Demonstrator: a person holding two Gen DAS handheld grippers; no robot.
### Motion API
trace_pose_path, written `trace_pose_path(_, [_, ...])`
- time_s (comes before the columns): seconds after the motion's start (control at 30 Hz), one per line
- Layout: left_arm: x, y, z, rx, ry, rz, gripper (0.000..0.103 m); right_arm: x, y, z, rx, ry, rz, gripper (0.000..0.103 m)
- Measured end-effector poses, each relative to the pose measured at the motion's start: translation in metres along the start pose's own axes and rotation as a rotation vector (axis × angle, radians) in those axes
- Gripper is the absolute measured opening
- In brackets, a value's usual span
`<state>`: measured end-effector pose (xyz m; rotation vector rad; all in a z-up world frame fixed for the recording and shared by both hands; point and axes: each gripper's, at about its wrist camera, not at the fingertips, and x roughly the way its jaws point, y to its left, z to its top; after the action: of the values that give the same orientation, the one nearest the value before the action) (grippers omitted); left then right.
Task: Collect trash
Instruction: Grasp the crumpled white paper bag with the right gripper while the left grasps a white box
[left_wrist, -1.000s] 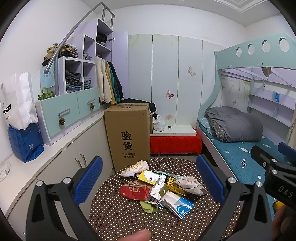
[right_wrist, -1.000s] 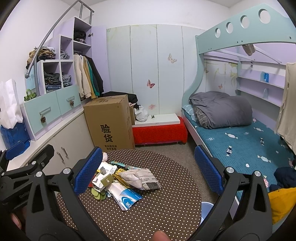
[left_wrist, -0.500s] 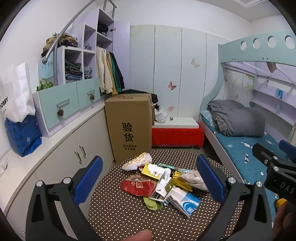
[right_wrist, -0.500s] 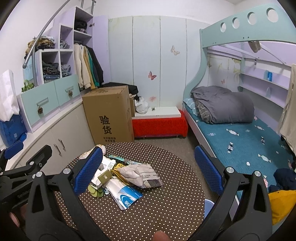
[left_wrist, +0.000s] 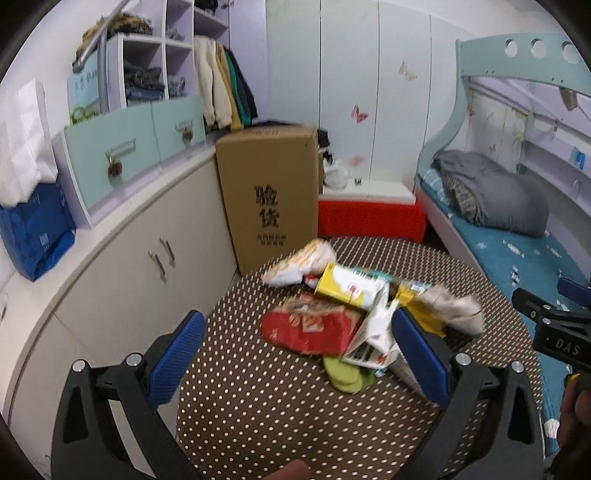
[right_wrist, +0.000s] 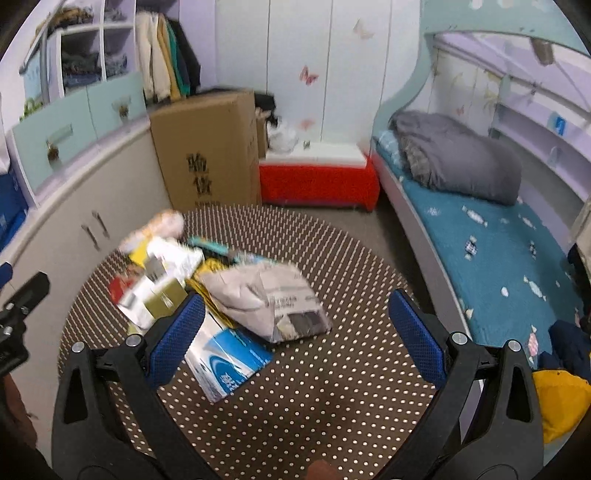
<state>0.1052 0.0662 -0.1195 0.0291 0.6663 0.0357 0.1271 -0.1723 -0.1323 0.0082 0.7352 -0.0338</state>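
A heap of trash lies on a round brown table with white dots (left_wrist: 258, 398) (right_wrist: 332, 387). The heap holds a red packet (left_wrist: 310, 326), a yellow box (left_wrist: 347, 286), a grey crumpled bag (right_wrist: 266, 299) (left_wrist: 454, 306), a blue and white packet (right_wrist: 225, 358), a green scrap (left_wrist: 345, 374) and a pale snack bag (left_wrist: 295, 264). My left gripper (left_wrist: 297, 356) hangs open above the table, just short of the red packet. My right gripper (right_wrist: 295, 338) is open too, near the grey bag, with nothing between its fingers.
A tall cardboard box (left_wrist: 267, 199) stands behind the table, beside a red bench with a white top (left_wrist: 369, 212). White cabinets (left_wrist: 122, 280) run along the left. A bunk bed with a teal mattress (right_wrist: 491, 251) and grey duvet (right_wrist: 458, 158) fills the right. A yellow cloth (right_wrist: 557, 402) lies at lower right.
Both grippers have moved forward and down towards the table, so the trash heap looms larger and sits between the fingers. The frames are blurred with motion. Both stay open.
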Motion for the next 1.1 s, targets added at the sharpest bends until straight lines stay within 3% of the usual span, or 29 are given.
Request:
trace_pose_path(0.27, [0.040, -0.001, -0.011, 0.035, 0.069, -0.046, 0.099, 0.066, 0.018, -0.011, -0.129, 0.115, 0.022, 0.097])
trace_pose_path(0.6, [0.098, -0.055, -0.013, 0.148, 0.147, -0.125, 0.099, 0.099, 0.018, -0.010, -0.232, 0.136, 0.102, 0.097])
trace_pose_path(0.67, [0.110, -0.062, -0.014, 0.159, 0.161, -0.140, 0.099, 0.104, 0.020, -0.010, -0.256, 0.134, 0.122, 0.090])
trace_pose_path(0.7, [0.116, -0.065, -0.015, 0.166, 0.169, -0.142, 0.092, 0.106, 0.019, -0.010, -0.258, 0.136, 0.139, 0.073])
trace_pose_path(0.73, [0.121, -0.068, -0.016, 0.174, 0.182, -0.145, 0.070, 0.109, 0.017, -0.011, -0.245, 0.149, 0.173, 0.044])
trace_pose_path(0.77, [0.126, -0.071, -0.018, 0.179, 0.205, -0.155, 0.062, 0.112, 0.016, -0.010, -0.233, 0.163, 0.191, 0.036])
trace_pose_path(0.9, [0.129, -0.076, -0.022, 0.198, 0.209, -0.166, 0.042, 0.104, 0.012, -0.012, -0.221, 0.134, 0.206, 0.030])
trace_pose_path(1.1, [0.116, -0.072, -0.024, 0.160, 0.187, -0.177, 0.041, 0.083, -0.009, -0.012, -0.149, 0.083, 0.229, 0.028])
